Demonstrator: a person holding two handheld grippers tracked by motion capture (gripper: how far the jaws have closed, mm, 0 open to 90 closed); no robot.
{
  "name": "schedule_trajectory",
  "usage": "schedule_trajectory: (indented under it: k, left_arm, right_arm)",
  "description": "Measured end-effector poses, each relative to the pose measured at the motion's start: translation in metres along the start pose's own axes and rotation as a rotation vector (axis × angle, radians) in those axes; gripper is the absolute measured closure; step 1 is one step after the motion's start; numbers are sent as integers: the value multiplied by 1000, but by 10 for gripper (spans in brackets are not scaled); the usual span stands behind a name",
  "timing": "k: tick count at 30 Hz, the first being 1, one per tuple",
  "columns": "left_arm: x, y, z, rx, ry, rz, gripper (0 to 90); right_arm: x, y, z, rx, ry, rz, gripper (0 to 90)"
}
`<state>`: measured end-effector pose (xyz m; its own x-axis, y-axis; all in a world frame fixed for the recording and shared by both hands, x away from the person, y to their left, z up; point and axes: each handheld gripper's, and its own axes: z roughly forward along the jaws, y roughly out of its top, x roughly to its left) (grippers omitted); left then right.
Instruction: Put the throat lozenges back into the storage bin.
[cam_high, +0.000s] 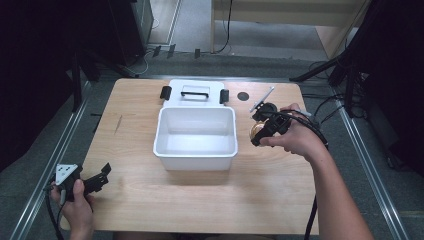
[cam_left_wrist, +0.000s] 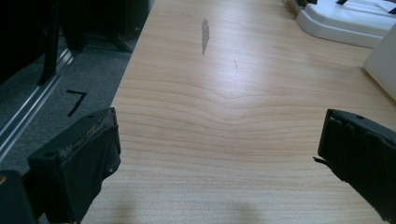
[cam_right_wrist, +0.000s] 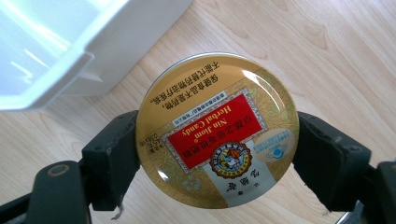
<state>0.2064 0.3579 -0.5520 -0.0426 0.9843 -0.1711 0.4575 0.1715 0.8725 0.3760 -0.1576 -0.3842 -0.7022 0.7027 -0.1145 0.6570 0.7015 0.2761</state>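
The right gripper (cam_right_wrist: 217, 144) pinched a round candy tin (cam_right_wrist: 217, 130) across its width, one black jaw pressed to each side of the rim, the lid facing up — a grip that kept the tin flat. In the high view the tin (cam_high: 256, 131) hung just beside the right wall of the white bin (cam_high: 196, 145), apparently clear of the table (cam_high: 150, 200), likely on its way into the bin.

The bin was open and looked empty; its lid (cam_high: 195, 91) lay flat just behind it, out of the way, so nothing blocked the mouth. The near edge to mind was the bin's right rim, which in the right gripper view (cam_right_wrist: 56, 84) sat close to the tin's upper left; the tin would probably have to clear it before going in.

Behind the right hand (cam_high: 295, 142) lay a dark object and a thin pale stick, near the table's far right corner — little room there.

The left gripper (cam_left_wrist: 219, 154) sat with jaws spread wide and empty over bare wood at the table's near left corner (cam_high: 97, 181), well apart from the bin.
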Motion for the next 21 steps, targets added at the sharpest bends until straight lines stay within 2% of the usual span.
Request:
schedule_trajectory:
  k: [21]
  left_arm:
    - [0, 0, 0, -6, -2, 1, 0]
  right_arm:
    - [18, 33, -22, -16, -1, -57, 211]
